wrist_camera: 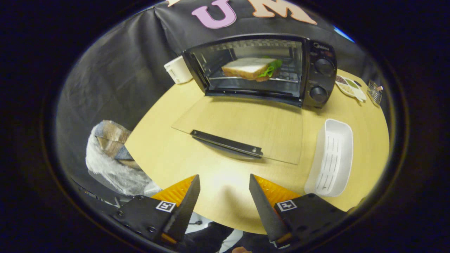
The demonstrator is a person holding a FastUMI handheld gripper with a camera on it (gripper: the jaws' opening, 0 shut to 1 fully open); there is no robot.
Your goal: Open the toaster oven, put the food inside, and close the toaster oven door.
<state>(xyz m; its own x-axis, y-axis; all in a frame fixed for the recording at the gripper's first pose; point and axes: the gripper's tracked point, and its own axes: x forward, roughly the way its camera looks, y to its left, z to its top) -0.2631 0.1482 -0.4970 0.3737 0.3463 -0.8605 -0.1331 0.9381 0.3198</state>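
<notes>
The black toaster oven (318, 66) stands at the far side of the round wooden table (168, 154). Its glass door (246, 130) lies folded down flat toward me, with its dark handle bar (226, 143) at the near edge. On the rack inside rests a sandwich (251, 68) of white bread with green lettuce. My gripper (224, 182) is open, hovering over the table's near edge, well short of the door handle, with nothing between its fingers.
A white slotted tray (332, 158) lies right of the open door. A small white container (177, 69) sits left of the oven. A dish of small foods (349, 88) and a metal grater (373, 92) lie at the far right. A furry bundle (112, 154) sits below the table's left edge.
</notes>
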